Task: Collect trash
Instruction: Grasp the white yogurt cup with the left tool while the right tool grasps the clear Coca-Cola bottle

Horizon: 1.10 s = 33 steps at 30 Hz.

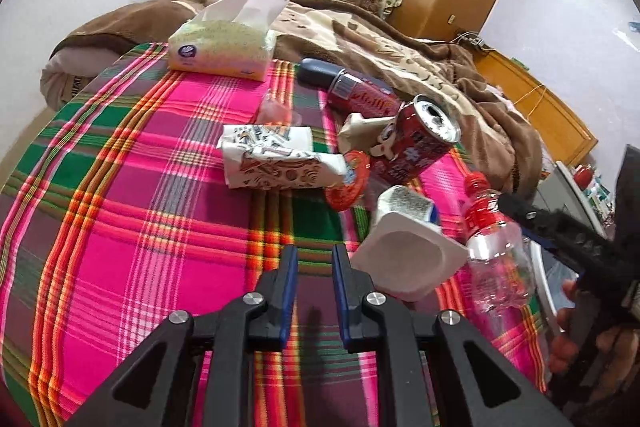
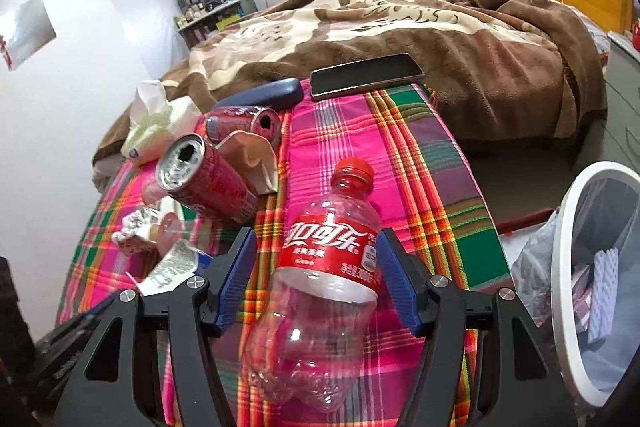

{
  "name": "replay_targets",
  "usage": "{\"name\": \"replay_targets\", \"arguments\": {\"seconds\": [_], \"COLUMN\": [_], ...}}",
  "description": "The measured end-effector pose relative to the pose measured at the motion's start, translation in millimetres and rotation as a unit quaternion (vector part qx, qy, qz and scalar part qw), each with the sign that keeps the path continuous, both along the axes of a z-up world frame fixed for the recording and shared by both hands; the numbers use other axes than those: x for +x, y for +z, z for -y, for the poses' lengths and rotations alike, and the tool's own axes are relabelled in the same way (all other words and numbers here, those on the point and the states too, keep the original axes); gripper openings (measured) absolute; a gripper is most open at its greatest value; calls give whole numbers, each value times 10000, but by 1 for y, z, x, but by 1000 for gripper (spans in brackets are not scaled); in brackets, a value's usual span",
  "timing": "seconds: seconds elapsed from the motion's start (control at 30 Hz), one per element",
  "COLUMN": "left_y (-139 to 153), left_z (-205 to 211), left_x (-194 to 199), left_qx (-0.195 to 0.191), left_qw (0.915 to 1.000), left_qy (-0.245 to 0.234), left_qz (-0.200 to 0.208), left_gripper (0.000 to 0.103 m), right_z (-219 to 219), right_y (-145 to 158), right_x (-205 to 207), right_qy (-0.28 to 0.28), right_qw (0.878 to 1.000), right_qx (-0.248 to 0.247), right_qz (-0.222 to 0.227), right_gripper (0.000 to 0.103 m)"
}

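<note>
An empty Coca-Cola plastic bottle point(image 2: 320, 267) lies on the plaid cloth point(image 2: 400, 155), between the jaws of my right gripper point(image 2: 316, 277), which is open around it; the pads stand just off its sides. The bottle also shows in the left wrist view point(image 1: 494, 243). My left gripper point(image 1: 315, 287) is slightly open and empty, just left of a white yogurt cup point(image 1: 404, 247). Further off lie a red can point(image 1: 416, 147), a second can point(image 1: 360, 95), a crumpled patterned wrapper point(image 1: 272, 159) and a red ring lid point(image 1: 348, 183).
A white-rimmed trash bin point(image 2: 588, 287) with a plastic liner stands at the right of the table. A phone point(image 2: 366, 75), a dark glasses case point(image 2: 260, 95) and a tissue pack point(image 1: 222, 47) lie on the cloth. A bed with a brown blanket point(image 2: 440, 27) is behind.
</note>
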State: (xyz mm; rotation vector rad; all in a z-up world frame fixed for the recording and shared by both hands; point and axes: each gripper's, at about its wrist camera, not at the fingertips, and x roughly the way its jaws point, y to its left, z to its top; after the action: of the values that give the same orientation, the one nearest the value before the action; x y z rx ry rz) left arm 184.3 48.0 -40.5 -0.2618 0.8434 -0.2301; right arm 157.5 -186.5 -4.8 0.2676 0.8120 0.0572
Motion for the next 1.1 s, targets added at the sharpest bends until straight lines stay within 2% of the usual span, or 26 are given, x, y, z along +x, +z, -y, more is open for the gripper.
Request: {"name": "replay_targets", "arguments": {"seconds": [0.03, 0.13, 0.17, 0.23, 0.37, 0.53, 0.73, 0.9, 1.1], "left_y": [1, 3, 4, 7, 10, 8, 6, 1, -7], "left_z": [0, 3, 3, 5, 17, 25, 42, 50, 58], "left_x": [0, -2, -2, -5, -7, -4, 1, 8, 18], "left_qx": [-24, -154, -208, -244, -198, -168, 25, 312, 442], "left_qw": [10000, 9997, 9995, 9991, 9980, 9971, 9951, 9949, 9945], "left_qy": [-33, -172, -206, -310, -555, -716, -980, -954, -952], "left_qz": [19, 59, 85, 152, 227, 193, 159, 104, -17], "left_gripper": [23, 53, 59, 60, 79, 79, 81, 81, 81], "right_z": [-1, 0, 0, -1, -2, 0, 2, 8, 11], "right_y": [-2, -8, -10, -13, -23, -30, -28, -29, -29], "right_x": [2, 3, 3, 3, 5, 6, 3, 2, 2], "right_qy": [-37, -53, -29, -7, 111, 138, 128, 81, 101], "right_qw": [9999, 9996, 9996, 9990, 9976, 9970, 9977, 9981, 9984], "right_qx": [-113, -163, -168, -315, -373, -344, -406, -355, -230], "right_qz": [-77, -202, -239, -313, -576, -686, -521, -502, -501], "right_gripper": [63, 64, 65, 65, 65, 65, 64, 64, 64]}}
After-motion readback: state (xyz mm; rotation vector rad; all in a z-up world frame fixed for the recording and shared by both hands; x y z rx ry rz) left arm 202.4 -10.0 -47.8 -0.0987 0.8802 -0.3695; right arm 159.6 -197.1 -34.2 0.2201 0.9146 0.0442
